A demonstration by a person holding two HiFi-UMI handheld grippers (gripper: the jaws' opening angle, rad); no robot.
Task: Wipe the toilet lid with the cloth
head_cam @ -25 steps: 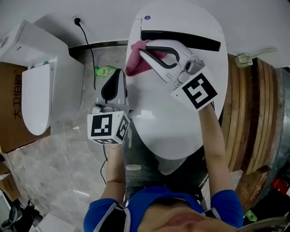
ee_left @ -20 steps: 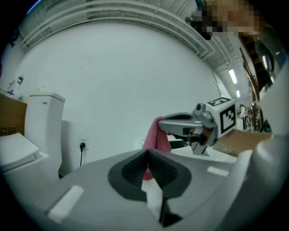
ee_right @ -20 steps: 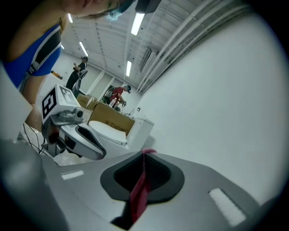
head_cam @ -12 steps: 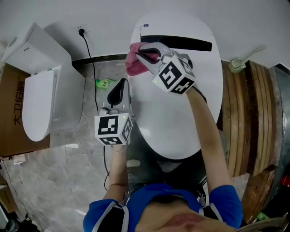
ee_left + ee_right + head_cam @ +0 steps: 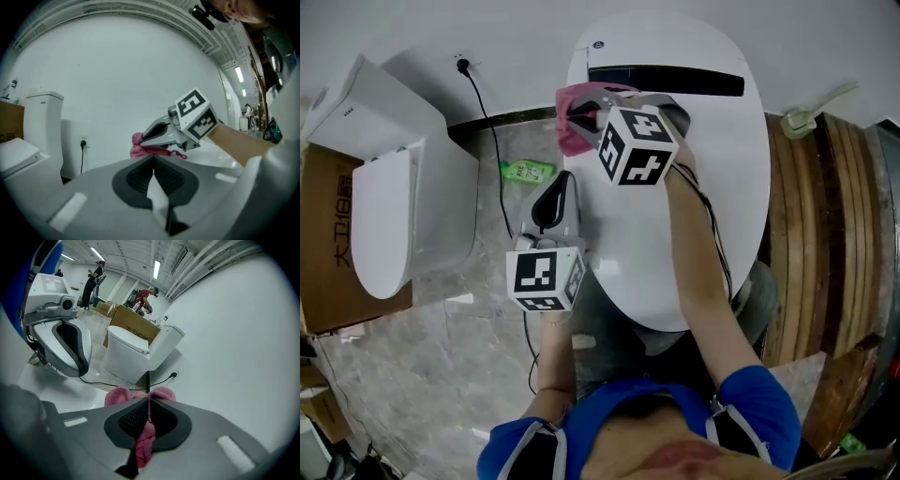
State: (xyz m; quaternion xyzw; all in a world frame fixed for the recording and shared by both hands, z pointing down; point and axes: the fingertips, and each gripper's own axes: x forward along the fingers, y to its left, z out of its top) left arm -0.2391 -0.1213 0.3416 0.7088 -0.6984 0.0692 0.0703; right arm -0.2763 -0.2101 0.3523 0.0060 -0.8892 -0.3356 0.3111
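At the rear left edge of the toilet lid (image 5: 628,253), the pink cloth (image 5: 574,127) is clenched in the right gripper's (image 5: 581,111) jaws. Wiping seems barely begun; most of the lid remains. The left gripper (image 5: 561,183), jaws pressed together on nothing, hovers beside the lid's left rim, above a cord (image 5: 492,141) and a green bottle (image 5: 525,171). Nothing blocks the sweep.

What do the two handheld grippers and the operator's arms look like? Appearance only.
The left gripper and right gripper are light grey plastic shells, jaws lined with black ribbed pads. Each carries a white cube printed with black square markers. A thin black cable runs along the right forearm. The person wears blue short sleeves.
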